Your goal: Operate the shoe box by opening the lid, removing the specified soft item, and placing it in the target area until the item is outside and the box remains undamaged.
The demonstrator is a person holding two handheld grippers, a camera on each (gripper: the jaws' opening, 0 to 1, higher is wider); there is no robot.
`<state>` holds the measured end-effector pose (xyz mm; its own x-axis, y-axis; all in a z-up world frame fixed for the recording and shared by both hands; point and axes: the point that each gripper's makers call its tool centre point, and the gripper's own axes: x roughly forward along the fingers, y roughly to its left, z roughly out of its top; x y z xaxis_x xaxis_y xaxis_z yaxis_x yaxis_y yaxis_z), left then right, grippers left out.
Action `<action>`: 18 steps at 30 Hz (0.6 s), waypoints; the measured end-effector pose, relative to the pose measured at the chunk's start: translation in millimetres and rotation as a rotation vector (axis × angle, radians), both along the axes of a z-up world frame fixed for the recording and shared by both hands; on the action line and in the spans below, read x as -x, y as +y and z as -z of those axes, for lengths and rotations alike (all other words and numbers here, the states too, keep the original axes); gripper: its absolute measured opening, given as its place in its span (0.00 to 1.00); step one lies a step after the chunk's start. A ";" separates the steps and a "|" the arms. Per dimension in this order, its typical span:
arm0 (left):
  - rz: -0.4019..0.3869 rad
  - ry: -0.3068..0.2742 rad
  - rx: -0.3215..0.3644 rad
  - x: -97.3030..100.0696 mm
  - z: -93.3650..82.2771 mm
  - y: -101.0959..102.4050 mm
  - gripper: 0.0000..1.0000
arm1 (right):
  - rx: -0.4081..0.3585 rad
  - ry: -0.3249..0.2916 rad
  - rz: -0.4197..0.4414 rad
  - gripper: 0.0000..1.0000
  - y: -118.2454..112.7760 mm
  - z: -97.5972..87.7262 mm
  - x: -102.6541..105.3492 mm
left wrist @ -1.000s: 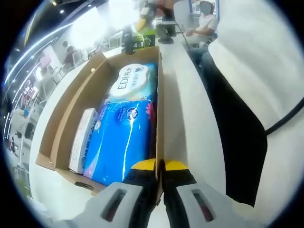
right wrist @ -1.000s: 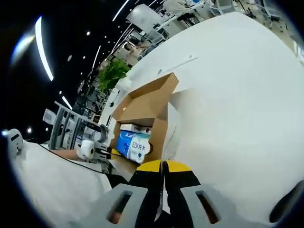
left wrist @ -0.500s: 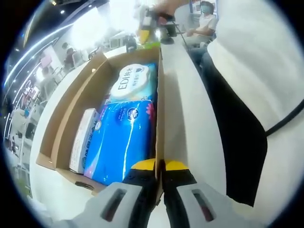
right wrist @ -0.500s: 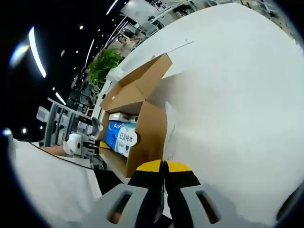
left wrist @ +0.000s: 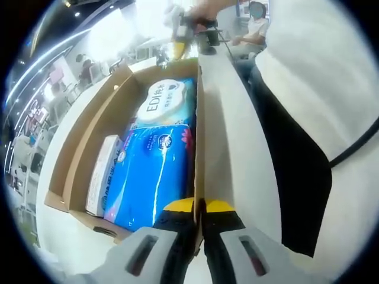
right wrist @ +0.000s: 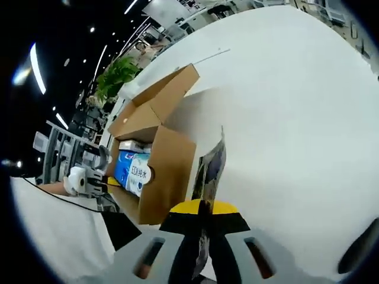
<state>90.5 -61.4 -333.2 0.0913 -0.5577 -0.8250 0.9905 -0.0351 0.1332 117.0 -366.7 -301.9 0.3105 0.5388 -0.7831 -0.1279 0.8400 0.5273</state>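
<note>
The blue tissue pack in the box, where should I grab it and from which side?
Grip the blue tissue pack across its soft bulging top, coming straight down through the open box. It lies flat, wedged between the small white carton and the box wall the left gripper is pinching, so its sides look hard to reach. The white pack abuts its far end.

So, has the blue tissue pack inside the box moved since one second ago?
No. In the left gripper view the blue tissue pack lies at the same spot against the cardboard box wall, beside the white pack.
</note>
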 end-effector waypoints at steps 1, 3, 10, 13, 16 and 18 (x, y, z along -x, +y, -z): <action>-0.001 0.001 0.000 0.0 -0.2 -0.1 0.03 | 0.005 -0.002 0.009 0.00 -2.2 2.0 -1.0; -0.002 0.001 -0.001 -0.3 0.5 0.4 0.03 | 0.010 0.005 0.028 0.00 -4.1 4.7 0.1; -0.002 0.002 -0.001 -0.4 0.7 0.7 0.03 | 0.076 -0.006 0.030 0.00 -9.6 15.6 4.5; -0.004 0.003 -0.001 -0.6 0.4 0.8 0.03 | 0.103 -0.010 0.032 0.00 -11.3 19.8 2.5; -0.002 0.004 -0.003 -0.4 1.7 1.2 0.02 | 0.133 -0.012 0.011 0.00 -12.9 25.0 2.0; 0.002 0.007 -0.003 -0.5 2.3 1.3 0.02 | 0.149 -0.023 0.001 0.00 -13.4 26.1 1.4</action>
